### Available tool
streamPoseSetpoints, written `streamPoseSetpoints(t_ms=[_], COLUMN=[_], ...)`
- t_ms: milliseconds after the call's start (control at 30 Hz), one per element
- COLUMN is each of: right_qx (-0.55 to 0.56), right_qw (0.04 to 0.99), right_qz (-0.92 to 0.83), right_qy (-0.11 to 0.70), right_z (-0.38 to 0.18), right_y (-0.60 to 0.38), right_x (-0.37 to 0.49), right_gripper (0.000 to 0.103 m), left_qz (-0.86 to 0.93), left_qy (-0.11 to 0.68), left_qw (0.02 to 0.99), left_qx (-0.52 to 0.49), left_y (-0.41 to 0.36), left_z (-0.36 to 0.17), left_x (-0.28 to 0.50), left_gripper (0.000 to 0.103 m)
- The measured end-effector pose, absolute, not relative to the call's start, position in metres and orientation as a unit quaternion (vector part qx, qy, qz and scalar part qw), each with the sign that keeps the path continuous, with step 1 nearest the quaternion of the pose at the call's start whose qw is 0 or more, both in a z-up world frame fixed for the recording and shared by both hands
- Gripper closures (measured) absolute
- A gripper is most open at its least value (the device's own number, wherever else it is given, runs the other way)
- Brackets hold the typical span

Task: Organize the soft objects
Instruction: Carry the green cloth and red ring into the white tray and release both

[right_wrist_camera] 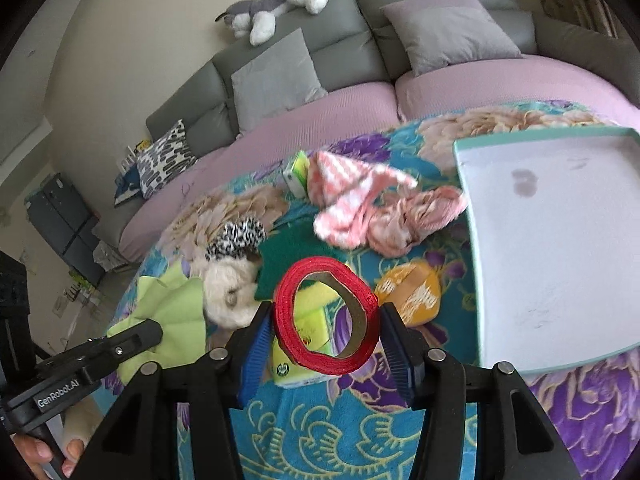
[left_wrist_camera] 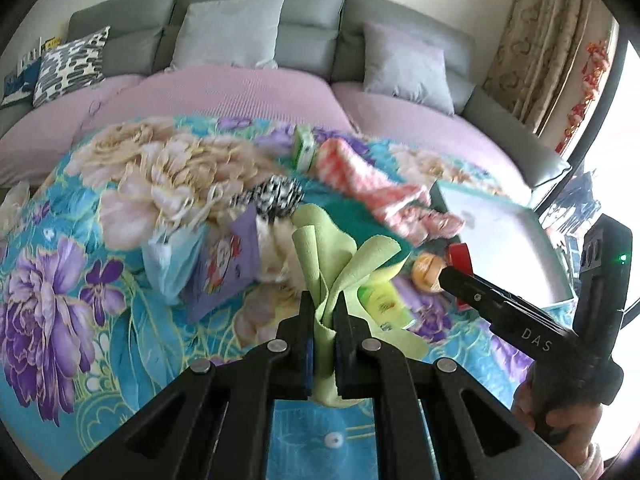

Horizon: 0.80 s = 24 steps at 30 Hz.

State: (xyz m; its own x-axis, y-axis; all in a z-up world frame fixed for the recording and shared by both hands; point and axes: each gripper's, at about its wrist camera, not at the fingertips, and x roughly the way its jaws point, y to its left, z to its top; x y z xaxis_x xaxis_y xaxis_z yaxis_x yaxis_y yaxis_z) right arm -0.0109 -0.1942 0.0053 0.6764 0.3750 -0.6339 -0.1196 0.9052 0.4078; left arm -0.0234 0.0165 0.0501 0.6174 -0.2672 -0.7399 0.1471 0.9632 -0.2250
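Note:
My left gripper [left_wrist_camera: 325, 304] is shut on a light green cloth [left_wrist_camera: 340, 264] and holds it above the floral blanket [left_wrist_camera: 80, 272]. The cloth also shows in the right wrist view [right_wrist_camera: 172, 308]. My right gripper [right_wrist_camera: 326, 320] is shut on a red ribbon roll [right_wrist_camera: 326, 316], squeezed into an oval, above the blanket. A white tray with a teal rim [right_wrist_camera: 552, 248] lies to the right of the roll. Soft things lie in a heap beyond: a pink checked cloth [right_wrist_camera: 352, 196], a cream fluffy piece [right_wrist_camera: 228, 292], a leopard-print scrunchie [right_wrist_camera: 236, 240].
A yellow-green tissue pack [right_wrist_camera: 304, 340] and an orange packet [right_wrist_camera: 412, 296] lie under the roll. A dark green cloth [right_wrist_camera: 292, 260] and a small green box [right_wrist_camera: 296, 176] lie further back. A purple pouch [left_wrist_camera: 224, 268] and a blue bag [left_wrist_camera: 172, 260] lie left. Grey sofa cushions [left_wrist_camera: 228, 32] line the back.

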Motion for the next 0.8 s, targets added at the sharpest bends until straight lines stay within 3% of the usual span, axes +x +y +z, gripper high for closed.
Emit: streamPoseSetpoints(t_ms=[400,800], right_qx=[0.165,0.165], right_qw=[0.924,0.918], right_qz=[0.063,-0.073], right_qy=[0.339,0.354], right_z=[0.06,0.029], right_y=[-0.245,-0.331], right_x=[0.004,0.03], right_gripper=[0.047,0.047], left_qz=[-0.12,-0.185], left_qy=[0.387,0.382], left_qw=[0.913,0.904], left_qx=[-0.044,0.05], left_y=[-0.018,-0.132], left_z=[0.099,0.1], left_x=[-0.001,0.045], left_gripper=[0.095,0.095])
